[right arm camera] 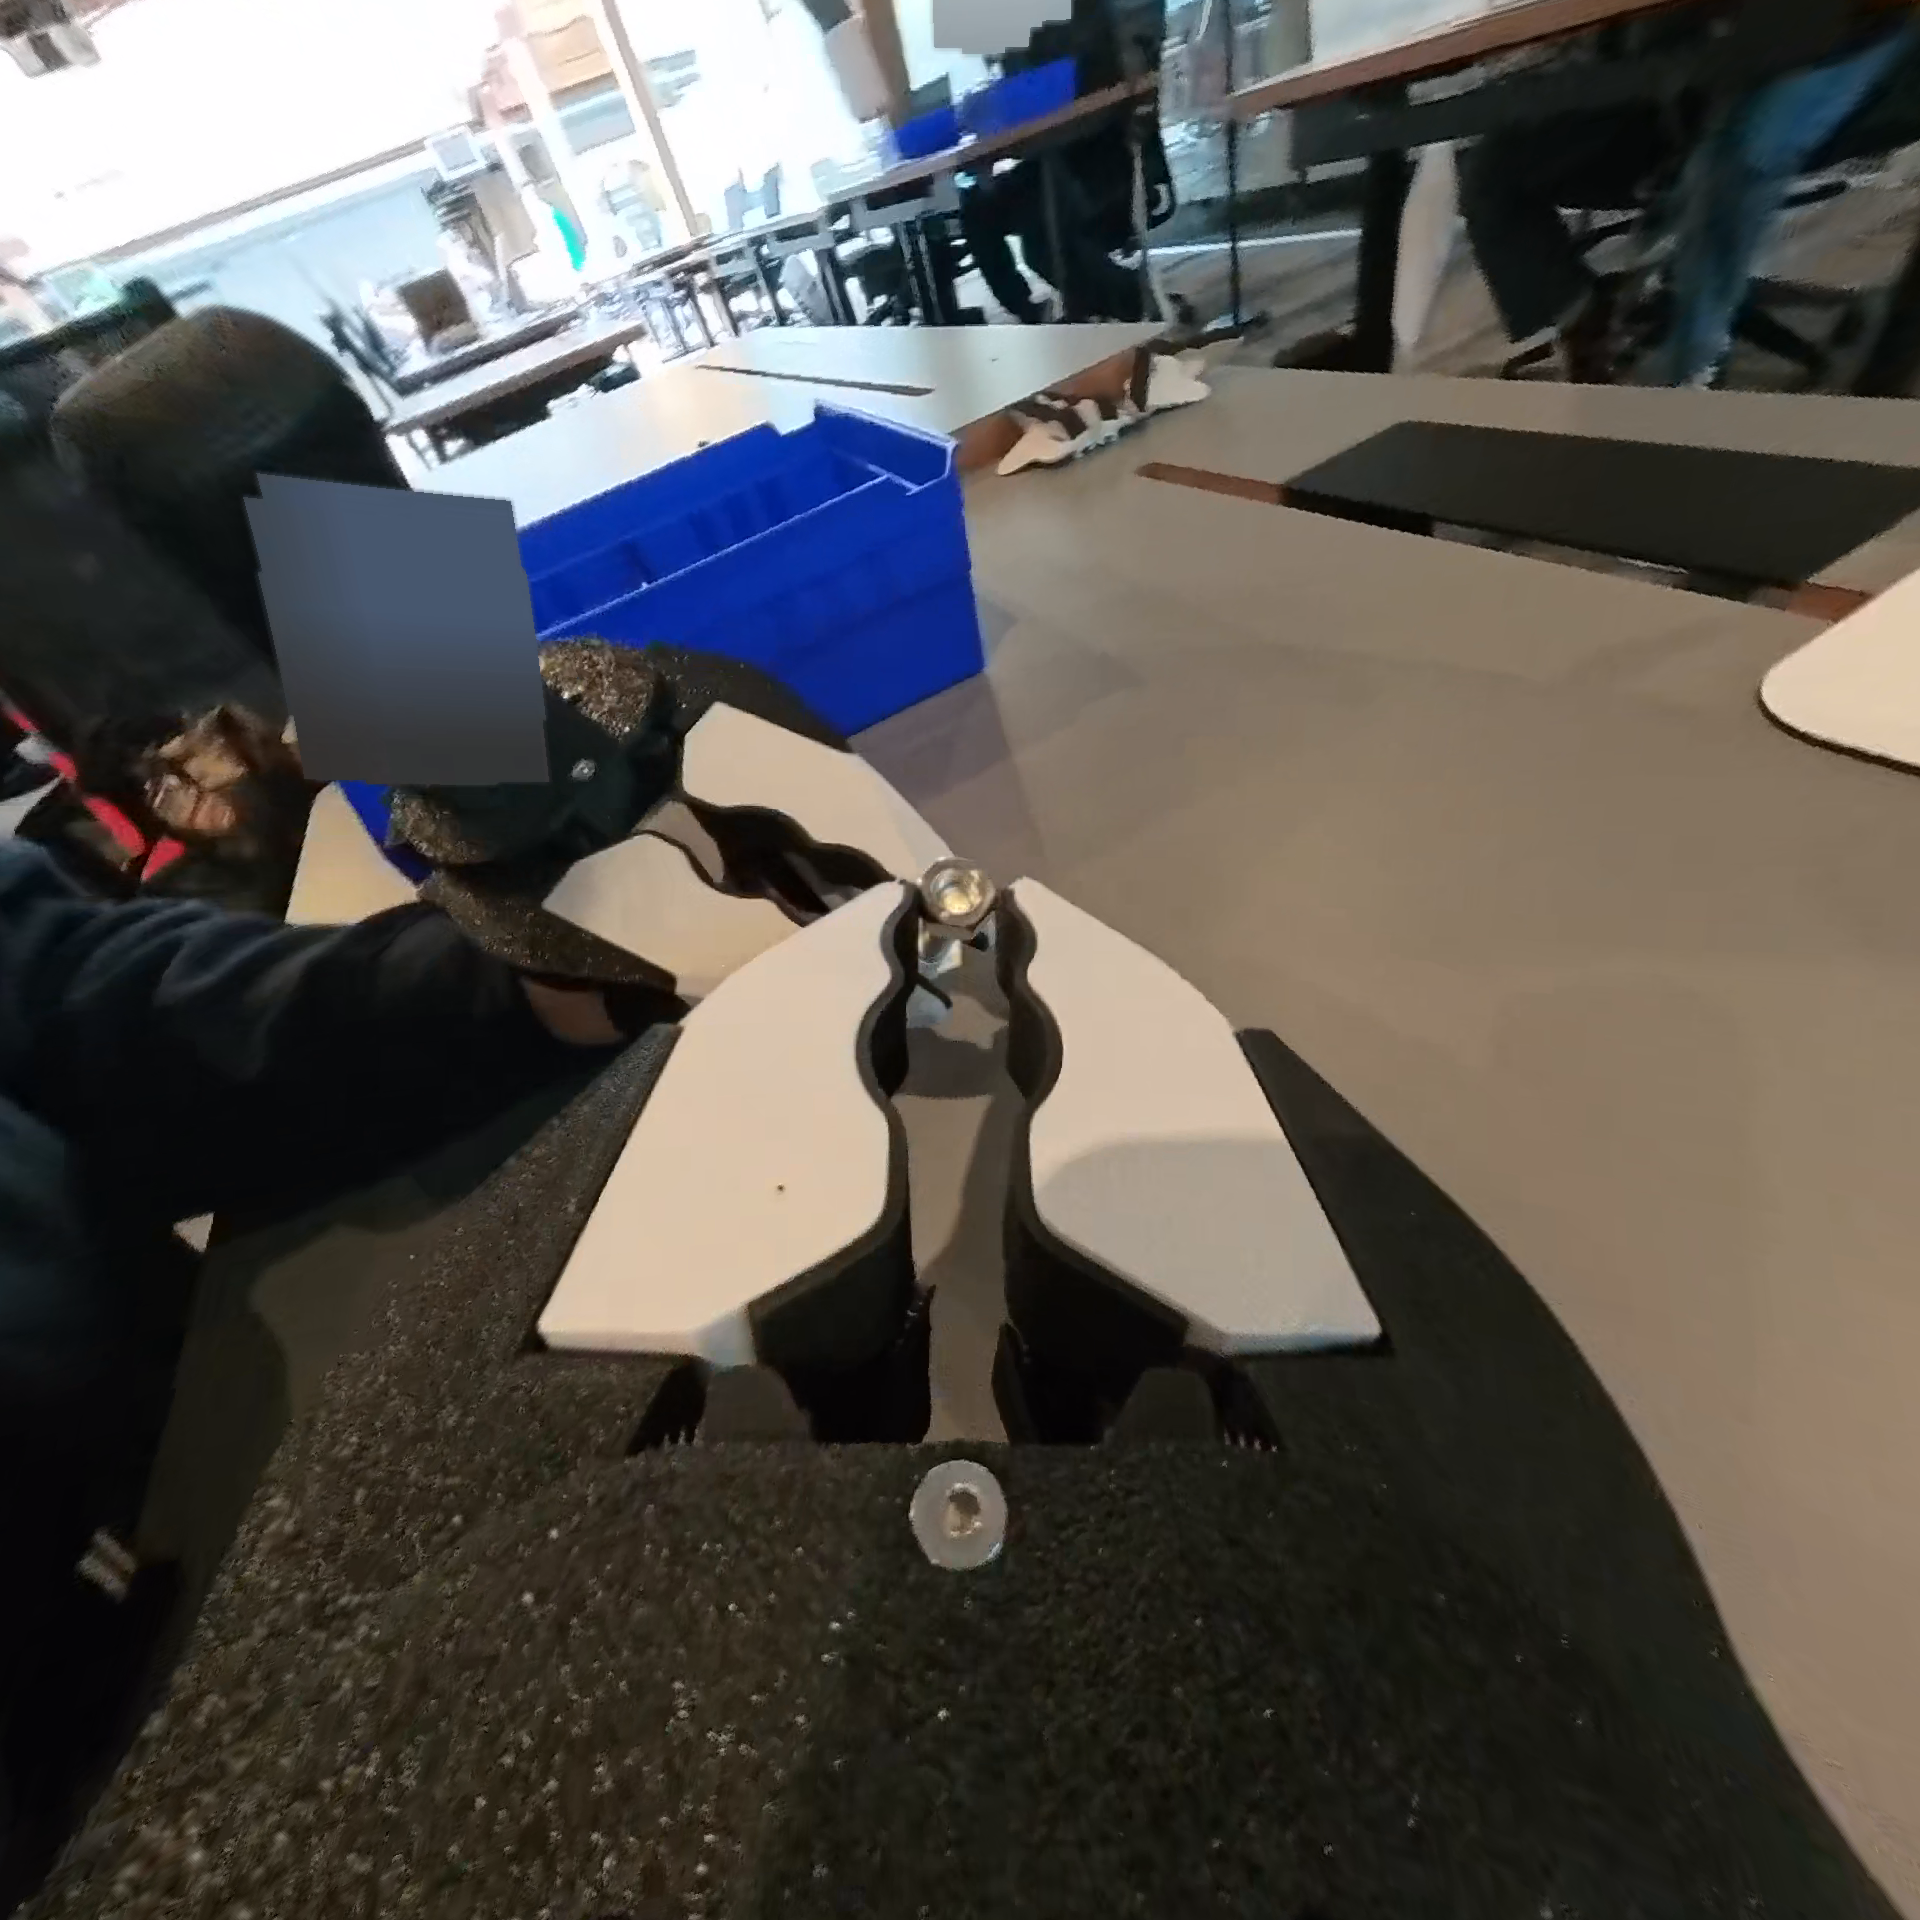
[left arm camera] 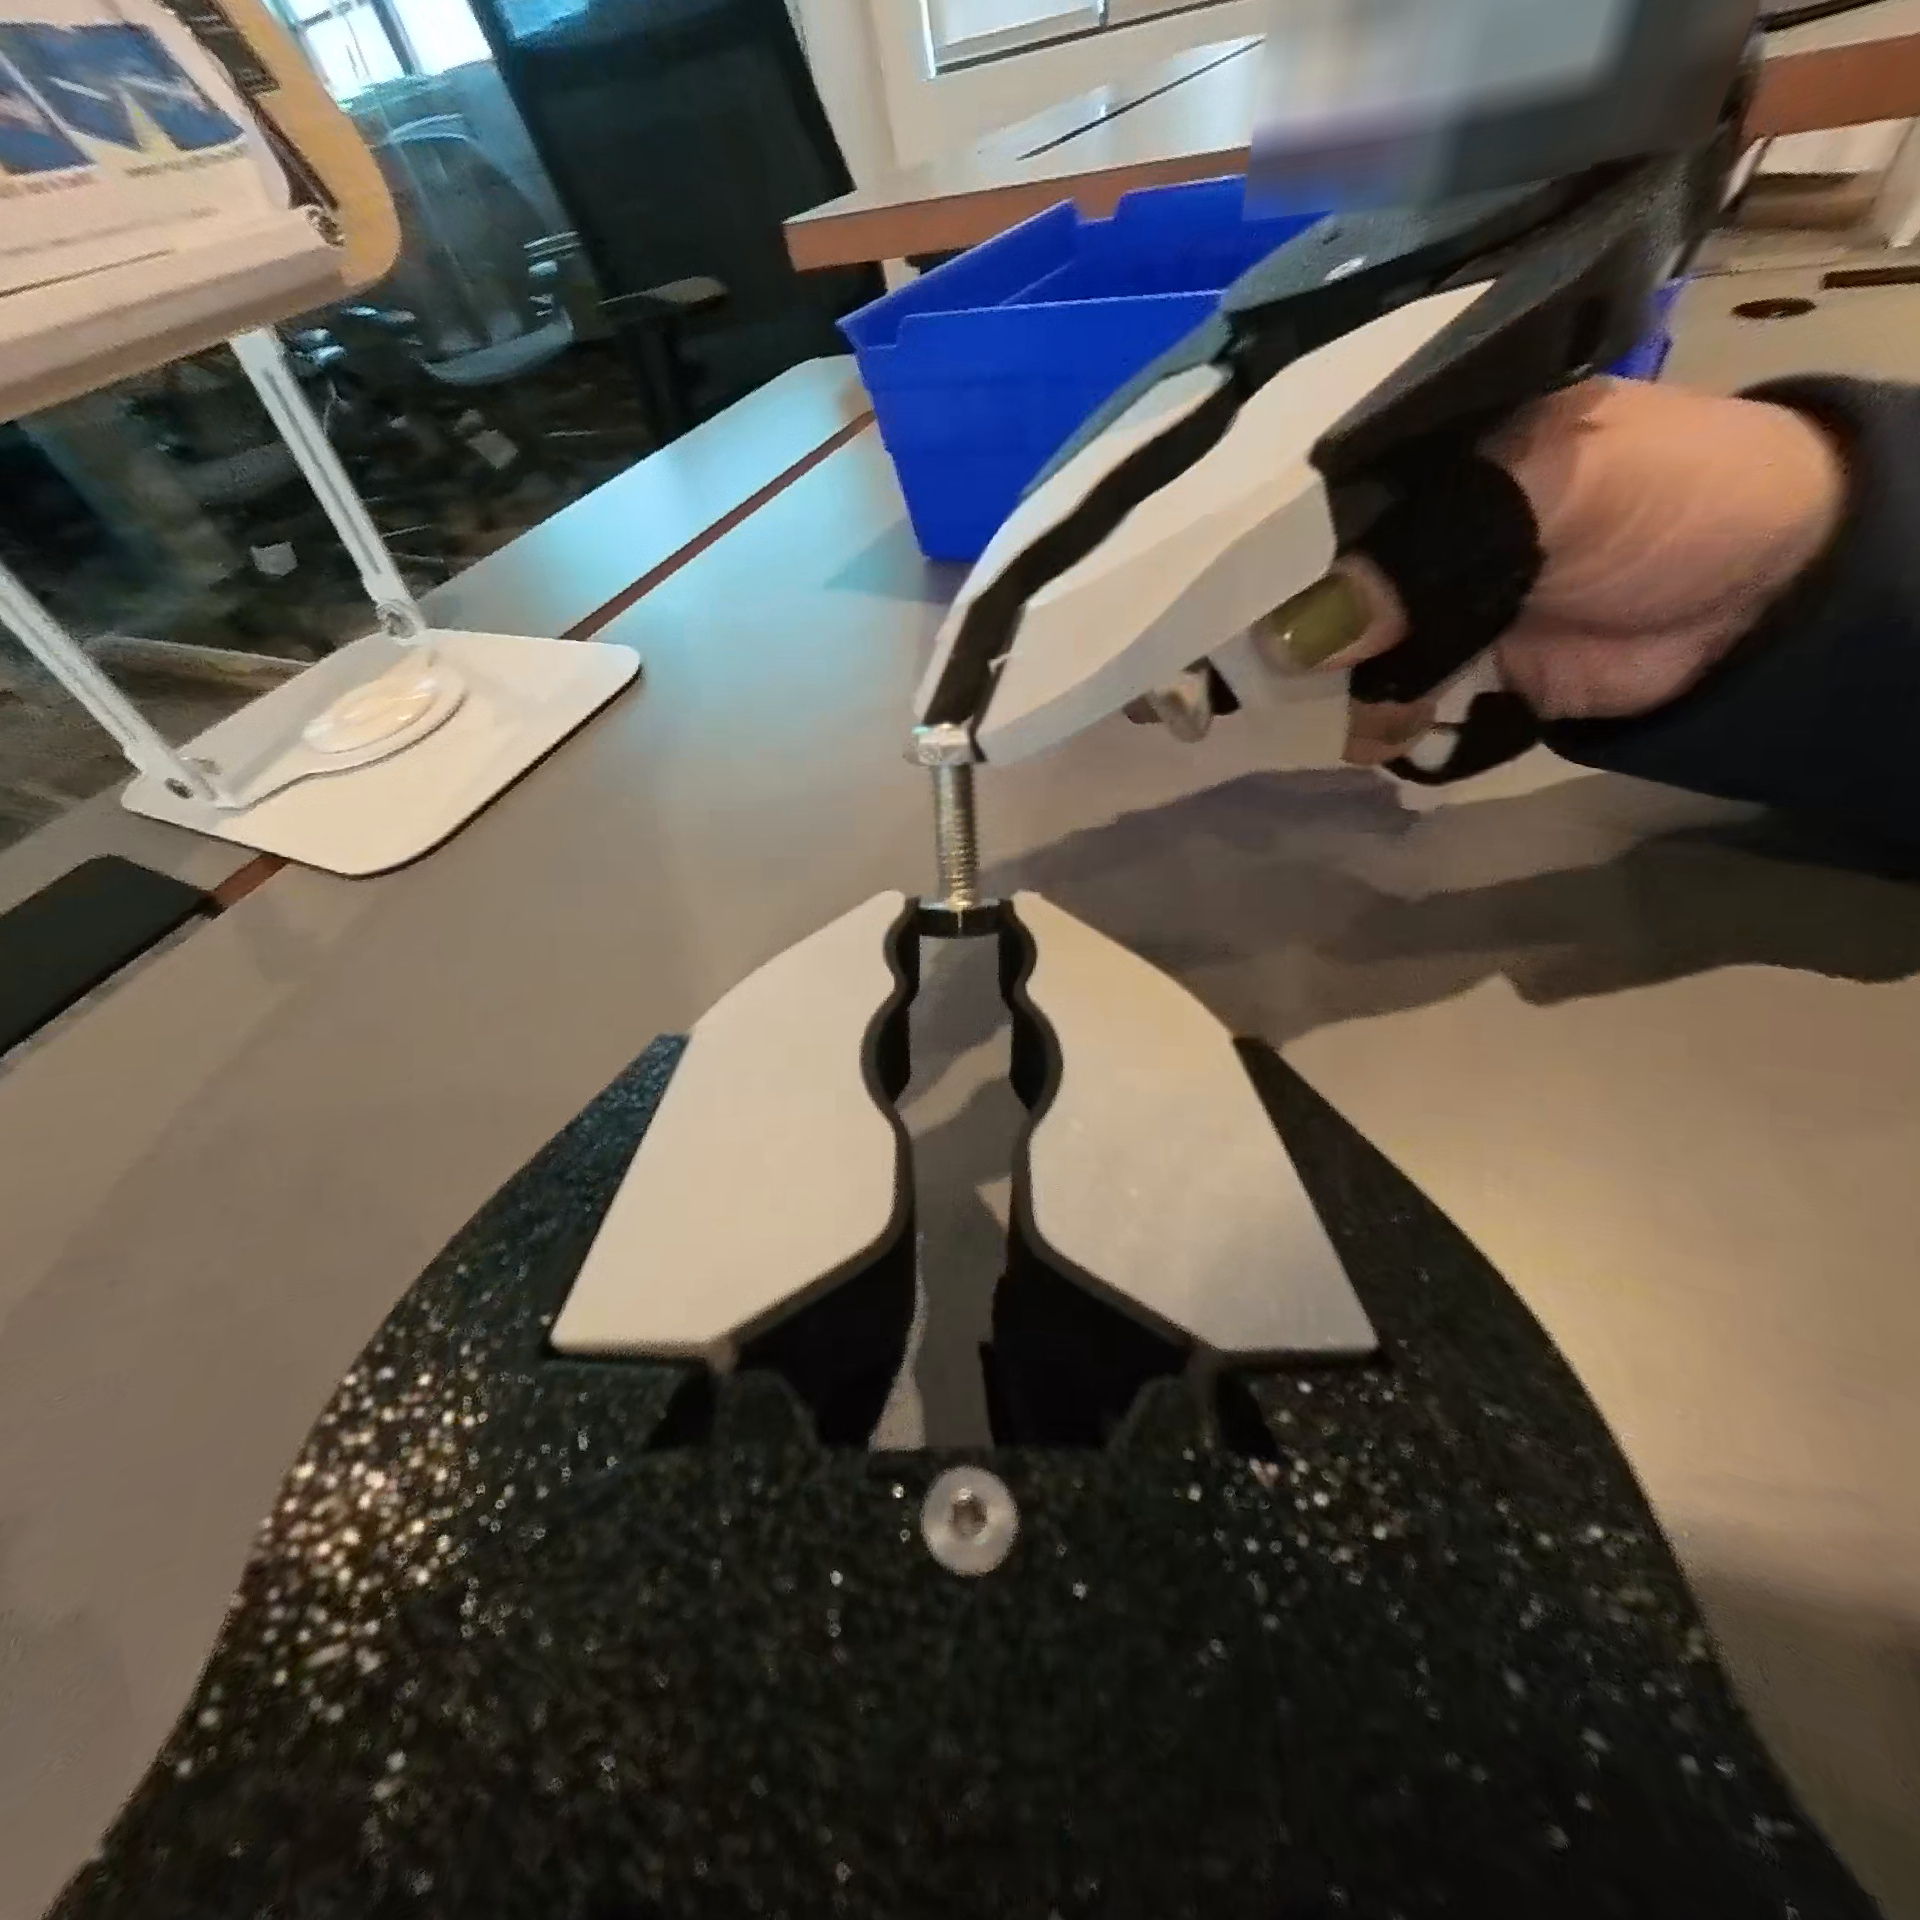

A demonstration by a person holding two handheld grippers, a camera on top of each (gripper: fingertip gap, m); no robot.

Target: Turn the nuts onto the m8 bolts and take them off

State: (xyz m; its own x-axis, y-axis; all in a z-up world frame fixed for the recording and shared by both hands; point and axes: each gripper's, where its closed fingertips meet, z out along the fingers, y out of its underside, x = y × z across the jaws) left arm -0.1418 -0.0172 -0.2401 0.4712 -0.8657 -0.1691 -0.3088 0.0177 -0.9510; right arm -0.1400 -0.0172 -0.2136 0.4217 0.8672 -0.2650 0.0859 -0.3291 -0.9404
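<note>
Centre of left wrist view: left gripper [left arm camera: 958,918] clamped on the hex end at the foot of an upright bolt [left arm camera: 951,837]. Right gripper [left arm camera: 951,736], entering from upper right, is clamped on the nut [right arm camera: 953,895] at the bolt's top. Blue bin [left arm camera: 1049,416] on the grey table [left arm camera: 623,1039], upper centre.

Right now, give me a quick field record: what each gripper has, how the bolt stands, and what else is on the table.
left gripper: shut on the nut
right gripper: shut on the bolt head
bolt: upright, held above the table, head on top, lower end in the nut
blue bin: behind the grippers
white stand base: left on the grey table
</note>
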